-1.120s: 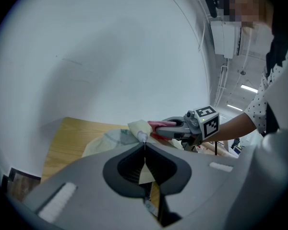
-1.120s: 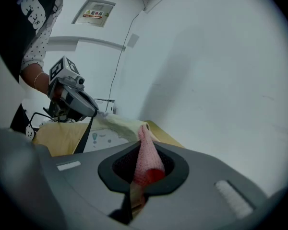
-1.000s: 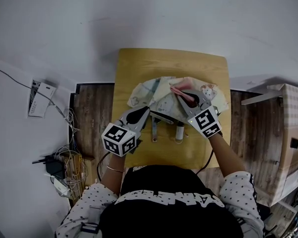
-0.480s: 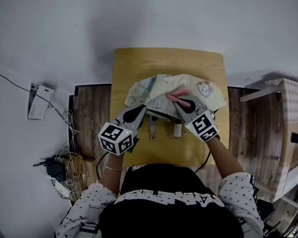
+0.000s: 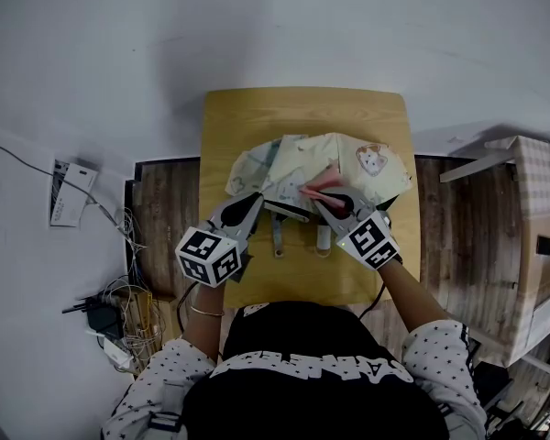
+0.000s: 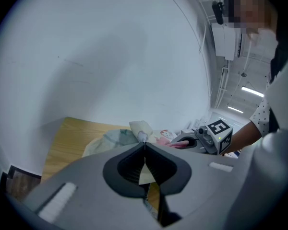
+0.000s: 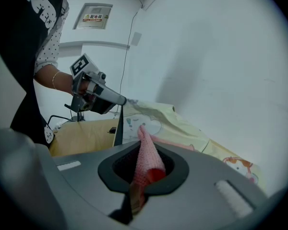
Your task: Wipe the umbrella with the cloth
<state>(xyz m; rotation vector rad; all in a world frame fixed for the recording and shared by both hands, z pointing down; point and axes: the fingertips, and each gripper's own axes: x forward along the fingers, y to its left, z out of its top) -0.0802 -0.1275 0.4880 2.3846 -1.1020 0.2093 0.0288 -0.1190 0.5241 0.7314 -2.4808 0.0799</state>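
A pale yellow umbrella (image 5: 348,159) with cartoon prints lies spread on the wooden table (image 5: 302,113). Its white handle (image 5: 323,238) points toward the near edge. My left gripper (image 5: 257,196) is at the canopy's near left side, shut on a thin fold of the fabric and holding that edge up; the left gripper view shows it (image 6: 144,143) pinching the cream fabric. My right gripper (image 5: 319,200) is shut on a pink cloth (image 5: 321,183) that rests on the middle of the canopy. In the right gripper view the cloth (image 7: 148,157) sticks out past the jaws over the umbrella (image 7: 182,128).
A cardboard box (image 5: 532,246) stands to the right of the table. Cables and a power strip (image 5: 119,310) lie on the floor at the left. A white wall runs behind the table's far edge. Bare tabletop shows beyond the umbrella.
My right gripper has drawn the pink cloth across the canopy toward the near side and slightly left. The left gripper has kept its hold in place.
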